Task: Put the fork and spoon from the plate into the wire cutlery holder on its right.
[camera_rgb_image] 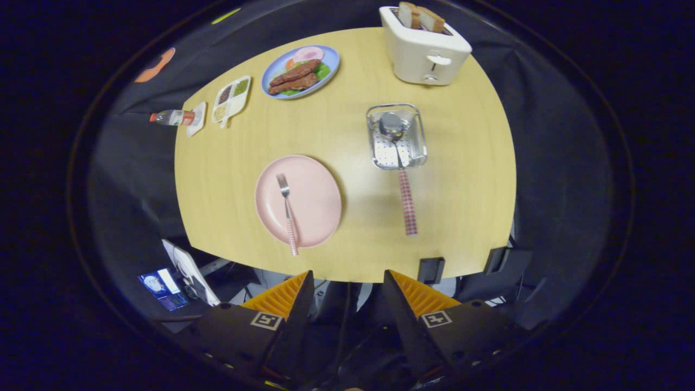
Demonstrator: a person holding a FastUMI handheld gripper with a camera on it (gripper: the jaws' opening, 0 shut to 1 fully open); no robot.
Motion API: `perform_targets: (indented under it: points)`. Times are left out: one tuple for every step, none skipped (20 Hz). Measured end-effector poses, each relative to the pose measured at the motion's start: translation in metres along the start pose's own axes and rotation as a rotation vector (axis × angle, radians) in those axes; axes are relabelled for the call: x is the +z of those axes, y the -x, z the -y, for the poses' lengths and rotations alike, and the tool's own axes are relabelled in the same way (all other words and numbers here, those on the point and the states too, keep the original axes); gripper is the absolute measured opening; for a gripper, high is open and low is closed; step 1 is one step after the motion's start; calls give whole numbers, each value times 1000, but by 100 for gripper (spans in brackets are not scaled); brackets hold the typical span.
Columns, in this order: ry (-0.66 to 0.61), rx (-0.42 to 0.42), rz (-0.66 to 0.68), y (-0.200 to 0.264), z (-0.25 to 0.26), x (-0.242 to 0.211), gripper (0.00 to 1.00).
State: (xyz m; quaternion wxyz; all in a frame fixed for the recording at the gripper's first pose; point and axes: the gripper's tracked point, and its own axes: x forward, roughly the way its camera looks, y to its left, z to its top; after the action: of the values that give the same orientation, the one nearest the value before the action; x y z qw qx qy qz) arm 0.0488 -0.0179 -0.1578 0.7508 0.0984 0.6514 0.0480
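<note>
Gripper view, gripper (347, 282) high above table (347, 136) — fingers apart, empty

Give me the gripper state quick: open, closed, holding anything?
Gripper: open, jaws apart and empty, held back off the table edge; fork on the pink plate, spoon leaning in the wire cutlery holder.

Fork (287, 210) on plate (317, 179); spoon (400, 163) in holder (396, 136) to its right
</note>
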Motion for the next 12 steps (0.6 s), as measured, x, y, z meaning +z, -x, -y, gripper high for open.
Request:
perform_targets:
  points:
    - [-27, -2, 1, -3, 9, 1, 77]
    - [-51, -6, 6, -5, 17, 4, 77]
    - [-65, -14, 13, -9, 26, 9, 77]
    - [-70, -24, 22, -13, 33, 17, 77]
    - [-75, -32, 26, -17, 38, 24, 77]
    - [-79, -32, 26, -22, 41, 30, 77]
    - [-81, -27, 17, -29, 43, 34, 77]
    - [-80, -22, 5, -35, 43, 39, 77]
    - [-79, -17, -4, -41, 43, 42, 77]
    - [-72, -18, -14, -48, 44, 46, 75]
    - [-65, -20, -23, -52, 45, 49, 73]
    - [-62, -23, -30, -57, 45, 53, 70]
